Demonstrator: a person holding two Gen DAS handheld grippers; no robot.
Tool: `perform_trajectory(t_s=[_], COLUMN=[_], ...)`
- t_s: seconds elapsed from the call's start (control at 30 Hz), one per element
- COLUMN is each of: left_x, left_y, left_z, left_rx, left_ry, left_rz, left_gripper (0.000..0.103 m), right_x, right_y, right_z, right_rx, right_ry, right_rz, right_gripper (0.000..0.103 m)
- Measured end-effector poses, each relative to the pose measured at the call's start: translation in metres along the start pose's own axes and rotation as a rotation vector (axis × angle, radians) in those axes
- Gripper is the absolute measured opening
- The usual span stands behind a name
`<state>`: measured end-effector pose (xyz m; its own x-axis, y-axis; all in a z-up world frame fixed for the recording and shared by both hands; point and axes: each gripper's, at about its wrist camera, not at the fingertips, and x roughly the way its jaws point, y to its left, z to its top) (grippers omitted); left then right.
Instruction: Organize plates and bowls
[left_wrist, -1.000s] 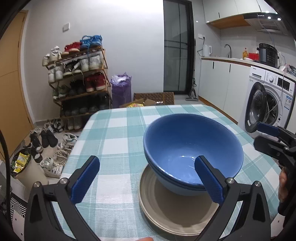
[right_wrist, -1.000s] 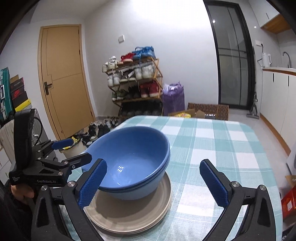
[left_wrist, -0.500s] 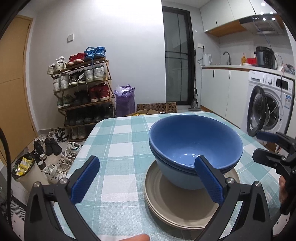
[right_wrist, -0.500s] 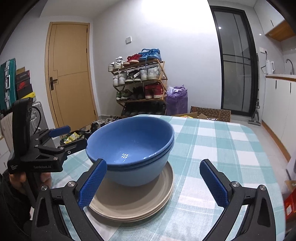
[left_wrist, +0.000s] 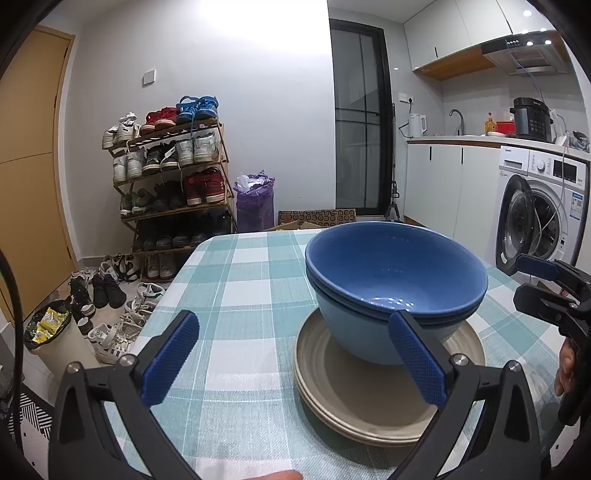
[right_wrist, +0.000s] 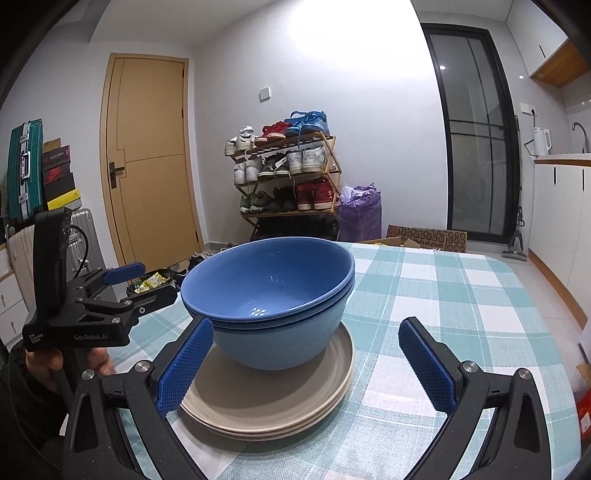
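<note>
Jaws wide on both sides, and nothing between them! The left gripper (left_wrist: 293, 354) hangs low at the near edge of the counter (left_wrist: 243, 280), its blue-padded fingers (left_wrist: 170, 356) spread apart over the teal-and-white checked cloth, and the right gripper (right_wrist: 304, 363) mirrors it from the other side, equally spread and equally empty. Each one shows up at the rim of the other's view, held by a hand (right_wrist: 55, 363) well clear of the crockery.

And look at that stack: two deep blue ceramic bowls (right_wrist: 269, 295), one nested snugly inside the other so their rims run nearly parallel, sitting on a pile of flat beige ribbed plates (right_wrist: 280, 398). Smart ordering, that: broad flat pieces at the bottom for a steady base, the rounded ones cupped together on top where they can't rock. The bowls sit slightly toward the far side of the plates rather than dead centre, leaving a crescent of plate bare at the front.

To my eye the tidying looks finished, or very nearly so. No loose dish shows anywhere on the cloth. With both tools apart from the stack and touching nothing, I'd judge any remaining move would be a gentle nudge to centre the bowls, mind the glazed sides, they could slip.
</note>
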<state>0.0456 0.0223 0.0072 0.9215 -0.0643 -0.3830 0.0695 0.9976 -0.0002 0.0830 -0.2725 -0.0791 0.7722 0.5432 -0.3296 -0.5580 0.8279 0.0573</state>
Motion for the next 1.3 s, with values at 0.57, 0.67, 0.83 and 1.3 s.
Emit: perform_trajectory(t_s=[0.57,0.67,0.83,1.3], left_x=[-0.014,-0.016,-0.018,-0.019], left_y=[0.002,0.003,0.003,0.002], left_z=[-0.015,-0.015,-0.015,-0.015], left_rx=[-0.009,-0.014,-0.012,-0.014], left_ry=[0.001,-0.004,-0.004,-0.004], left_rz=[-0.010,-0.019,-0.018,-0.021], left_gripper=[0.103,0.103,0.103,0.103], right_x=[-0.010,-0.012,-0.013,-0.013], right_y=[0.004,0.005,0.005,0.007], right_z=[-0.008,-0.011,-0.013,-0.014], right_rx=[-0.007,-0.009,-0.013,-0.022], right_ry=[-0.014,-0.017,-0.020,-0.029], right_rz=[0.003,0.006,0.007,0.010], right_gripper=[0.102,0.102,0.102,0.102])
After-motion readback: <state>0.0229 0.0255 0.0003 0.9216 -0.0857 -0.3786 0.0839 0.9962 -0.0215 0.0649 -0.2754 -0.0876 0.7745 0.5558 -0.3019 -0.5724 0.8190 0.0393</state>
